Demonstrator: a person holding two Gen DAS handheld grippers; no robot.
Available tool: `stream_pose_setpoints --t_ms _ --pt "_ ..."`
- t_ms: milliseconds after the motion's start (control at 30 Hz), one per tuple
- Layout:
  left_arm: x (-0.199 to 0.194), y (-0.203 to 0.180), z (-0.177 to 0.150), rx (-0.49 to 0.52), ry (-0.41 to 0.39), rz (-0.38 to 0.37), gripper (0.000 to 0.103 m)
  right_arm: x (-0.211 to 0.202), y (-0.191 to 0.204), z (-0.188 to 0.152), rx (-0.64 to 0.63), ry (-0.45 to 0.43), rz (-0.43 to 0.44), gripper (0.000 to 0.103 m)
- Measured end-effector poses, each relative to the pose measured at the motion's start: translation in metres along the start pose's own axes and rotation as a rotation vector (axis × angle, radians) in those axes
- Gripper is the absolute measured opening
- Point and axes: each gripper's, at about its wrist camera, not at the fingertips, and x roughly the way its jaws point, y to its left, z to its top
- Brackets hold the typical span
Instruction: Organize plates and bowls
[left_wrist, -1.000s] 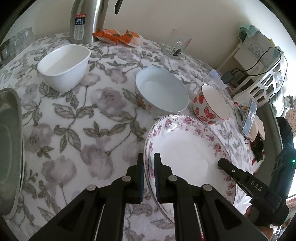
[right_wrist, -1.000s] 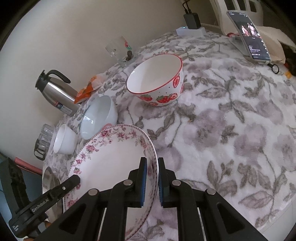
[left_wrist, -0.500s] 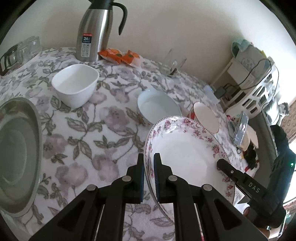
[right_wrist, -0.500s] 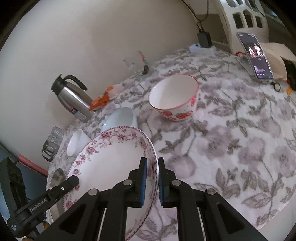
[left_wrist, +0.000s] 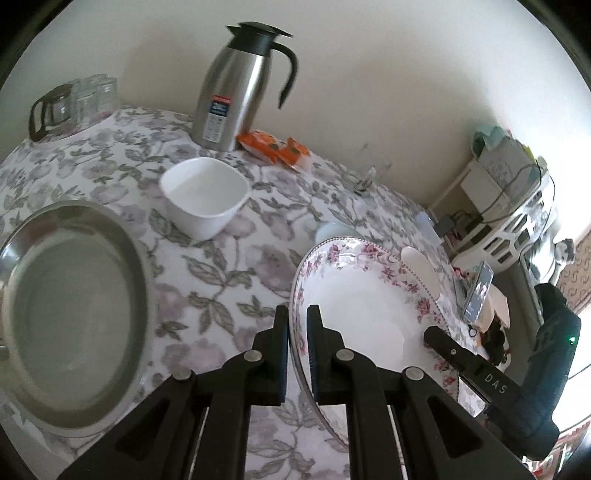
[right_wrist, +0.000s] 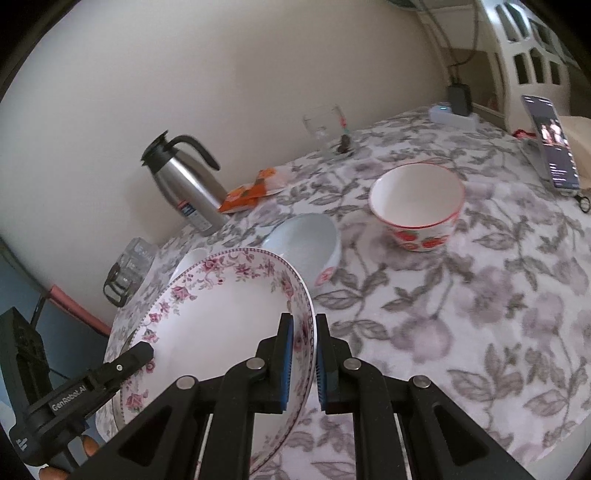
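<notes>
Both grippers hold one pink-flowered plate above the table. My left gripper is shut on its left rim. My right gripper is shut on its right rim; the plate also shows in the right wrist view. A steel plate lies at the left. A square white bowl stands behind it. A round pale bowl and a strawberry bowl stand further right; the held plate hides most of them in the left wrist view.
A steel thermos jug, orange snack packets and a drinking glass stand along the far wall. A rack of glasses is at the far left. A phone leans at the right edge.
Both grippers have lifted the flowered plate higher and carried it left. The steel plate and the thermos jug have come further into the left wrist view.
</notes>
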Motion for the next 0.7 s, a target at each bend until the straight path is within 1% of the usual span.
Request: stream_pose_setpoints --t_ms 400,700 --pt "-0.033 0.054 0.002 -0.107 -0.071 0.024 0.009 0.022 0.053 -0.015 -0.088 0.036 0.045 0.012" --pt "-0.049 0.083 0.000 -0.170 -0.109 0.029 0.009 0.032 0.082 -0.022 -0.135 0.054 0.076 0.012"
